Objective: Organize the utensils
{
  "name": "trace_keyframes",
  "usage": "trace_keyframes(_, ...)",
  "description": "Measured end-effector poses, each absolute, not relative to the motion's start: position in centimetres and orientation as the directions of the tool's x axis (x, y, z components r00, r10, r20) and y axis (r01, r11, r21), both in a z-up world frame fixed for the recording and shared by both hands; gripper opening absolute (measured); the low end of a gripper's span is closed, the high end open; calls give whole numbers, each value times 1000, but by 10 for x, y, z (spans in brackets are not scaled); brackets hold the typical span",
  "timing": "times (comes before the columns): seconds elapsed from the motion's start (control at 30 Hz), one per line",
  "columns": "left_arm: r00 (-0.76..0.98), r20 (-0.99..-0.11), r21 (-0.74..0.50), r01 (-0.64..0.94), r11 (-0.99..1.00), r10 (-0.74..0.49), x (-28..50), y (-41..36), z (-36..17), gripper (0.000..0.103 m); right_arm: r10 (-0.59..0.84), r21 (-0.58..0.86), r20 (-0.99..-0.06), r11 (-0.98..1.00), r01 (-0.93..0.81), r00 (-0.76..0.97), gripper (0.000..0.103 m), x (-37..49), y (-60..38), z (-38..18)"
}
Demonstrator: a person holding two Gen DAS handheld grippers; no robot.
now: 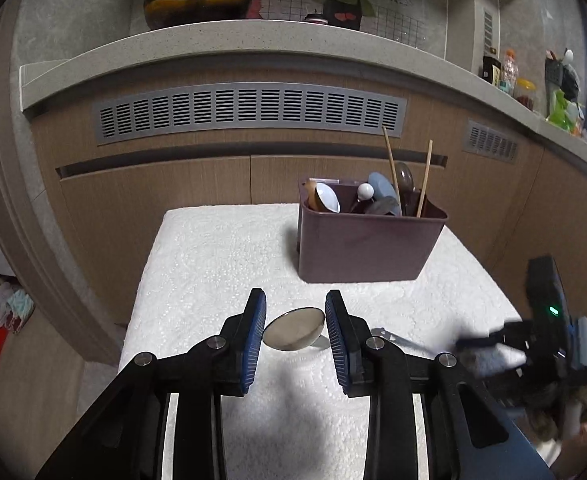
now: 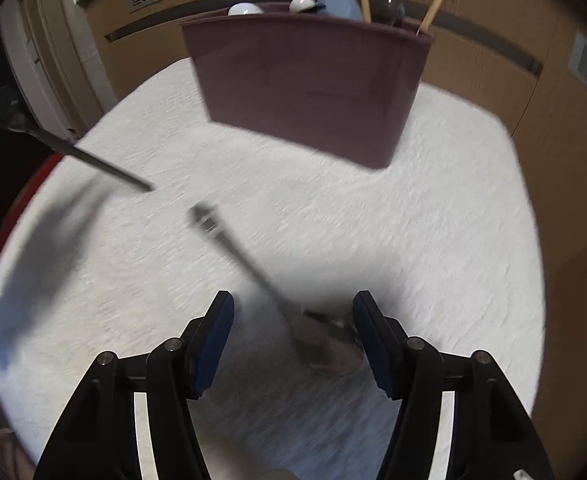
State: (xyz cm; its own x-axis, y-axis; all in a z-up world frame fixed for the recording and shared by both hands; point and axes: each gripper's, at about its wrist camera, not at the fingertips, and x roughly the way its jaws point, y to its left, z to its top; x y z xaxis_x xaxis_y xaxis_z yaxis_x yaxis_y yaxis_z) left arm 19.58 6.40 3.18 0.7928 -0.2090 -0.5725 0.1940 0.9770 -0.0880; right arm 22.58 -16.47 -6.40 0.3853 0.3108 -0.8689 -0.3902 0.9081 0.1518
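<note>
On the white-covered desk (image 1: 197, 264), in front of the maroon utensil bin (image 1: 367, 246), two metal spoons lay loose; the left claw (image 1: 295, 330) stood apart around one steel spoon (image 1: 294, 329), bowl between the pads, handle running off to its right; whether a pad touched it was hard to tell. The right claw (image 2: 293, 334), also apart, had a second spoon (image 2: 325, 340) by its right pad, its blurred handle angling toward the bin, which already held spoons and chopsticks (image 1: 392, 168).
</note>
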Motion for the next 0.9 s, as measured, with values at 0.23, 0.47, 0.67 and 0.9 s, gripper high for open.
trace_keyframes(0.23, 778, -583, -116, 205, 972, -234, 203, 64, 28, 32, 286, 47, -849, 879, -475, 444, 34, 211, -130, -49)
trace_keyframes(0.47, 745, -621, -146, 193, 970, -242, 202, 77, 14, 32, 204, -13, -853, 912, -411, 481, 19, 258, -104, -71)
trace_keyframes(0.67, 625, -706, -189, 286, 939, -333, 208, 76, -7, 33, 123, -75, -866, 926, -371, 484, 10, 252, -125, -68)
trace_keyframes(0.9, 415, -866, -78, 441, 894, -280, 240, 21, -47, 33, 105, -51, -870, 953, -299, 482, 10, 234, -173, -67)
